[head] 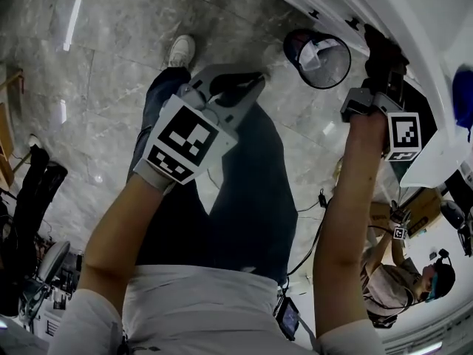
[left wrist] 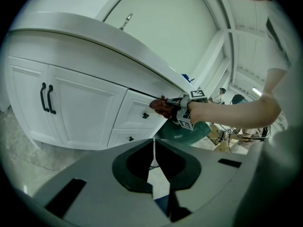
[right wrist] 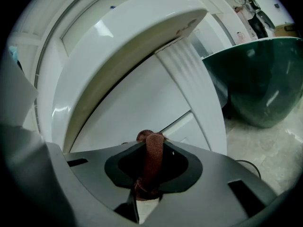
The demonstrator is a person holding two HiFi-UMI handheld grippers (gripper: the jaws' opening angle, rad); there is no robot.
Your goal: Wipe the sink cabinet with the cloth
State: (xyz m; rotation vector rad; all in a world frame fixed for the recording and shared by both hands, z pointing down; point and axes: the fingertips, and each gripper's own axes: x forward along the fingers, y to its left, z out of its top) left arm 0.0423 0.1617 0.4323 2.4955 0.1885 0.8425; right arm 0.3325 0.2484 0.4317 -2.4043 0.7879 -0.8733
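Observation:
The white sink cabinet (left wrist: pixel 85 108) fills the left gripper view, with two doors and small drawers under a curved countertop (left wrist: pixel 71 30). My right gripper (left wrist: pixel 166 105) is shut on a reddish-brown cloth (left wrist: pixel 158 107) and presses it against the upper drawer front just below the countertop edge. In the right gripper view the cloth (right wrist: pixel 151 157) stands bunched between the jaws of the right gripper (right wrist: pixel 150 148), touching the cabinet (right wrist: pixel 137 98). In the head view the right gripper (head: pixel 380 50) is at the upper right. My left gripper (head: pixel 238 87) hangs shut and empty above the floor, away from the cabinet.
A round bin (head: pixel 318 58) with a black rim stands on the grey tiled floor (head: pixel 89 65) beside the cabinet. A dark green basin (right wrist: pixel 255 89) sits low to the right of the cloth. Another person (head: pixel 392 287) crouches at the lower right. Chairs and gear (head: pixel 29 198) line the left edge.

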